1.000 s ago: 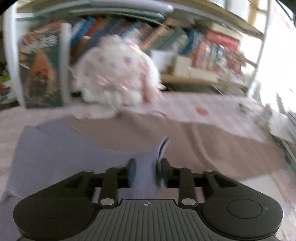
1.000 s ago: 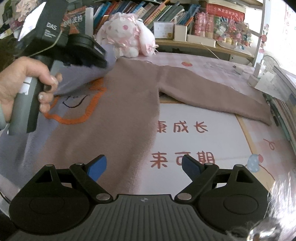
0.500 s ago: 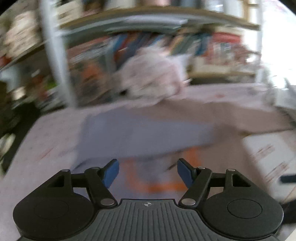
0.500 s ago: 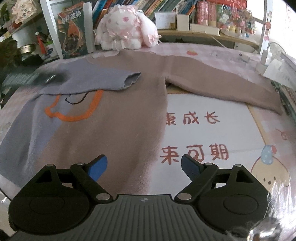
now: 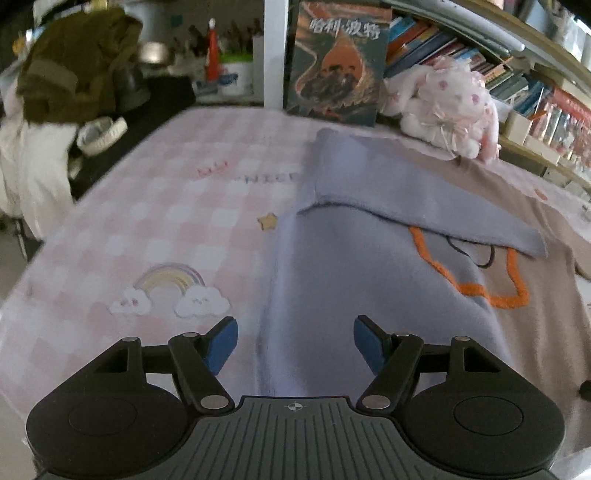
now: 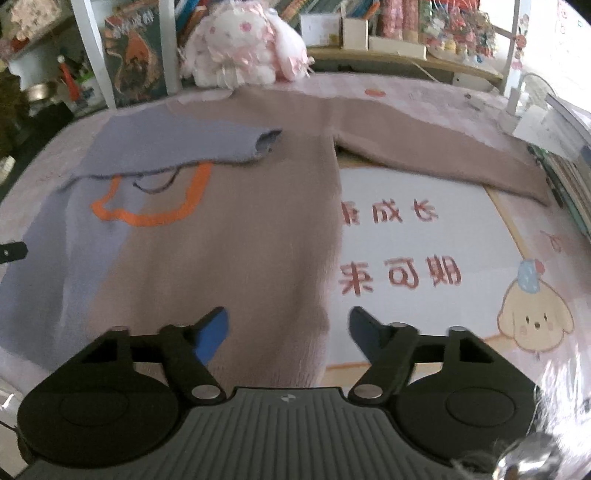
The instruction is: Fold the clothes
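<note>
A sweater (image 6: pixel 221 236), lilac on one side and taupe on the other with an orange outline, lies flat on the table. Its lilac sleeve (image 6: pixel 177 147) is folded across the chest; the taupe sleeve (image 6: pixel 443 151) stretches out to the right. In the left wrist view the same sweater (image 5: pixel 369 295) runs up the middle with the folded sleeve (image 5: pixel 406 199) on top. My left gripper (image 5: pixel 295 343) is open over the sweater's lilac side edge, pinching nothing. My right gripper (image 6: pixel 288 332) hovers over the taupe hem's right corner, its jaws closing, pads still apart from the fabric.
A pink checked cloth (image 5: pixel 166 221) with a rainbow print covers the table. A white-and-pink plush rabbit (image 6: pixel 243 48), a standing book (image 5: pixel 340 62) and shelves of books (image 6: pixel 406 33) line the far edge. A printed mat (image 6: pixel 424 258) lies right of the sweater. A brown garment (image 5: pixel 70 62) hangs far left.
The left gripper let go of the lilac sleeve, which now lies folded across the chest, opened, and swung back left to the sweater's side edge. The right gripper's jaws narrowed.
</note>
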